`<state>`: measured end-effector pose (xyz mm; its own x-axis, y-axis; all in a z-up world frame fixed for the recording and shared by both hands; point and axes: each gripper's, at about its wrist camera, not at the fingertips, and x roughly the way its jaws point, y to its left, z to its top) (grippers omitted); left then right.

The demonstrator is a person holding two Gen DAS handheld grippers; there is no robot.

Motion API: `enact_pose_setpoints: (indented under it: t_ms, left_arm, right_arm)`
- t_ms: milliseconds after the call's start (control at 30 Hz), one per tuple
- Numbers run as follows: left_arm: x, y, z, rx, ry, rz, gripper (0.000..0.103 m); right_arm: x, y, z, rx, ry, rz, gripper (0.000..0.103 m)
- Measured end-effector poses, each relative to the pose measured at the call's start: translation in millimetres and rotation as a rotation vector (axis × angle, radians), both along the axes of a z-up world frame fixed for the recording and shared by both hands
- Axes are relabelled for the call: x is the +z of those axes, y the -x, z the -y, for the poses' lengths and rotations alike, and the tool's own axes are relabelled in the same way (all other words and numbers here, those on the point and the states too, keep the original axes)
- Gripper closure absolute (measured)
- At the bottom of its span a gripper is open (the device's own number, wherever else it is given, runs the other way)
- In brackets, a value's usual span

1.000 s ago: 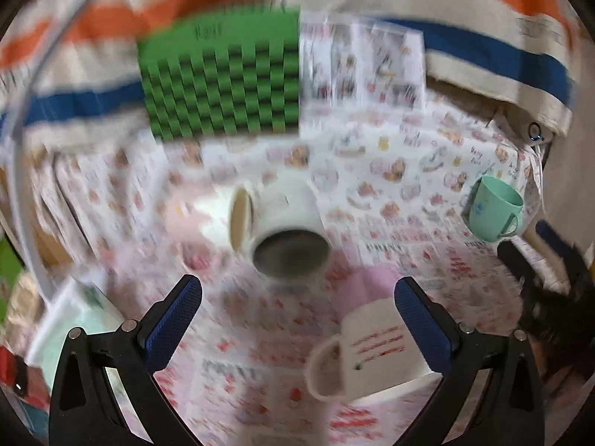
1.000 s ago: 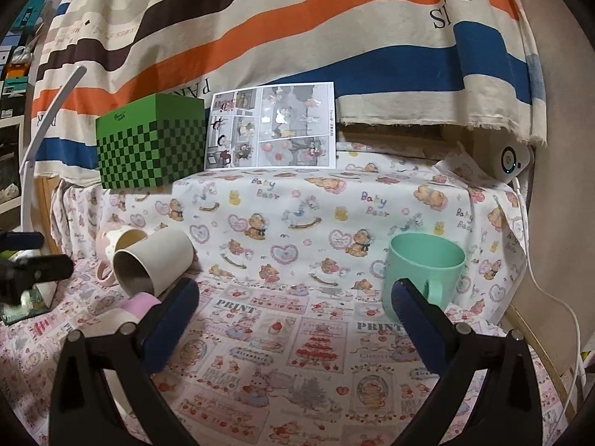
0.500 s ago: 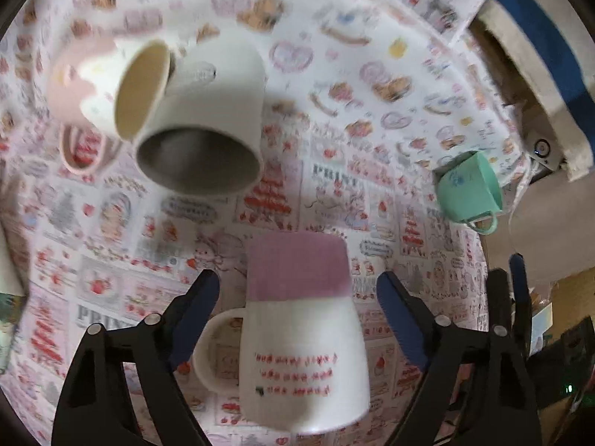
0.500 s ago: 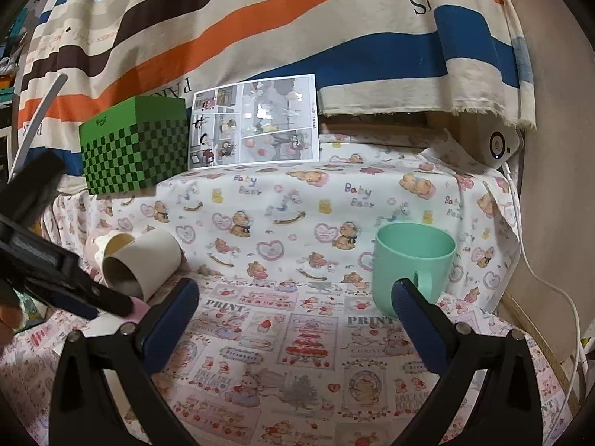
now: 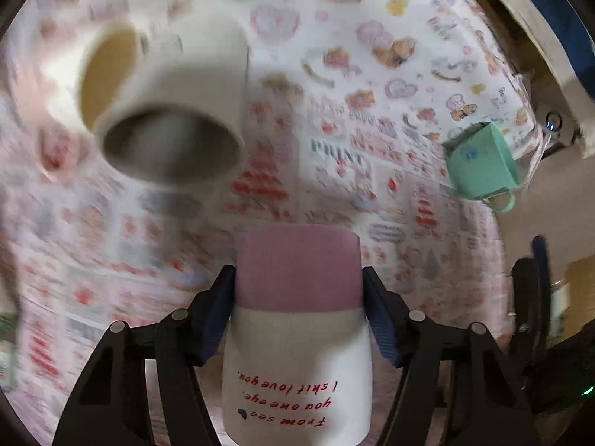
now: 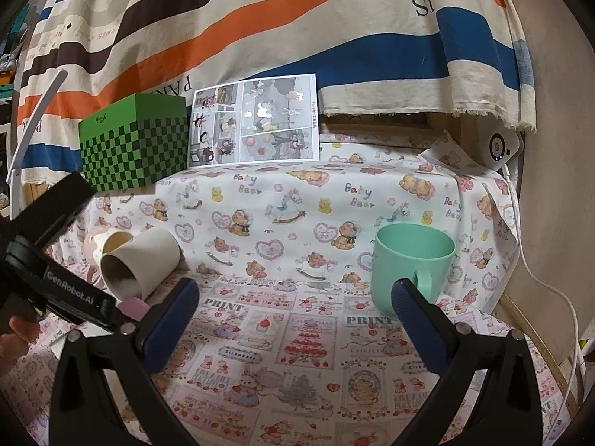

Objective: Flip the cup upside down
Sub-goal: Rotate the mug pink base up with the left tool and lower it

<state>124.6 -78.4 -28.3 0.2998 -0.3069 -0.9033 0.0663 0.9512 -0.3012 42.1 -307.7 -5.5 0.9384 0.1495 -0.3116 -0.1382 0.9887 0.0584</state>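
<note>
A white mug with a pink band and red writing (image 5: 297, 319) fills the lower middle of the left wrist view. My left gripper (image 5: 297, 297) is shut on it, its blue pads pressed against both sides. In the right wrist view only the mug's pink end (image 6: 132, 306) shows behind the left gripper's black body (image 6: 55, 278). My right gripper (image 6: 293, 319) is open and empty above the cloth. A mint green cup (image 6: 412, 264) stands upright just beyond its right finger.
A beige cup (image 6: 137, 264) lies on its side at the left, against a pink cup (image 6: 93, 241). A green checkered box (image 6: 134, 141) and a picture sheet (image 6: 256, 122) stand at the back before a striped cloth. A white device (image 6: 500, 146) with a cable sits far right.
My left gripper has closed in on the white and pink mug and shut on its sides. The right gripper has barely moved.
</note>
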Motion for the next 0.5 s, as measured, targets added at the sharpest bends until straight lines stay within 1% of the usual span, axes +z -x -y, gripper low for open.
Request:
enact_pose_setpoints:
  t_ms: [67,133,200,300,367,433,500]
  left_arm:
    - [14.8,12.6,3.3,-0.030,-0.063,0.092,0.039]
    - [28.7,25.4,1.4,-0.025,-0.081,0.155,0.039]
    - [44.7,40.7,-2.1,-0.002,-0.097,0.244,0.039]
    - [65.2,60.7,-3.1,0.000,-0.151,0.363,0.039]
    - [71.2,66.6,-2.8,-0.006,-0.158,0.399,0.039]
    - [71.8,65.0,-0.8,-0.016,-0.154,0.398,0.039]
    - [70.3,61.6,2.2,-0.023,-0.171,0.394,0.039]
  right_arm:
    - [0.0,-0.3,0.2,0.001,-0.001,-0.002,0.000]
    - [0.1,-1.4,0.4,0.002,-0.003,-0.008,0.000]
    - [0.2,-2.0,1.0,0.000,-0.006,-0.010,0.000]
    - [0.1,-2.7,1.6,-0.003,-0.009,-0.012,0.000]
    - [0.0,-3.3,1.3,-0.002,-0.008,-0.014,0.000]
    - [-0.1,-2.7,1.3,-0.004,-0.008,-0.013,0.000]
    - [-0.3,-2.7,1.6,-0.006,-0.008,-0.011,0.000]
